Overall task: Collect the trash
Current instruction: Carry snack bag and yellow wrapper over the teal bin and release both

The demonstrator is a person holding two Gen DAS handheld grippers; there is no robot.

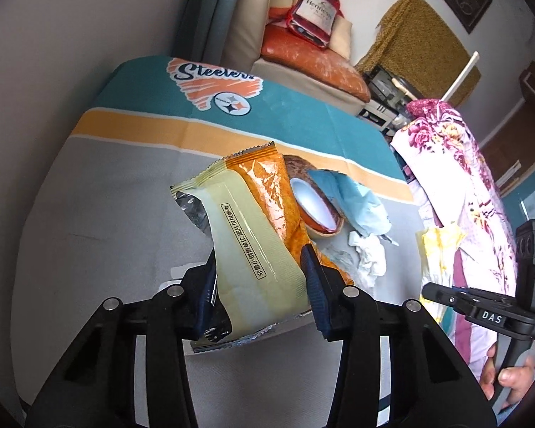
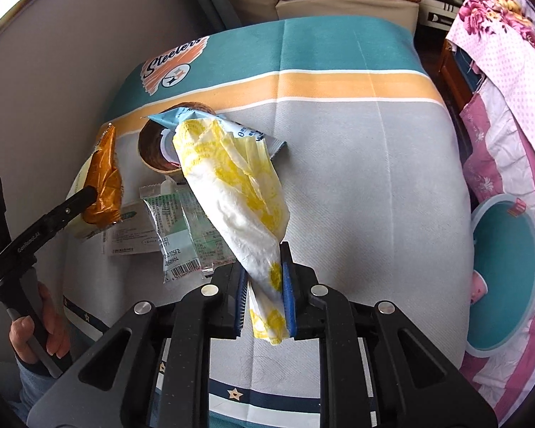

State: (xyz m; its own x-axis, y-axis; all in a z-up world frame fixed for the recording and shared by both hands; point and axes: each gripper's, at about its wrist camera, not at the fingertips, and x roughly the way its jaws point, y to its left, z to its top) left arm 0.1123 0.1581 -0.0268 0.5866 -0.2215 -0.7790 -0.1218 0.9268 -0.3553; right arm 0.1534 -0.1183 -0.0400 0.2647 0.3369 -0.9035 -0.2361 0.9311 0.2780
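My left gripper [image 1: 260,267] is shut on an orange and cream snack wrapper [image 1: 253,221] and holds it above the table; the wrapper also shows in the right wrist view [image 2: 105,185]. My right gripper [image 2: 265,271] is shut on a crumpled white and yellow napkin [image 2: 239,185], lifted over the table. A brown cup with a white inside [image 1: 317,210] lies on its side behind, with a light blue wrapper [image 1: 349,199] on it. A white crumpled tissue [image 1: 369,253] lies beside it. Clear green-printed wrappers [image 2: 171,228] lie flat on the cloth.
The table wears a grey, orange and teal Steelers cloth [image 2: 356,135]. A floral pink cloth [image 2: 499,82] hangs at the right. A teal bin with a white rim [image 2: 506,271] stands below the table's right edge. A sofa with cushions [image 1: 303,60] is behind.
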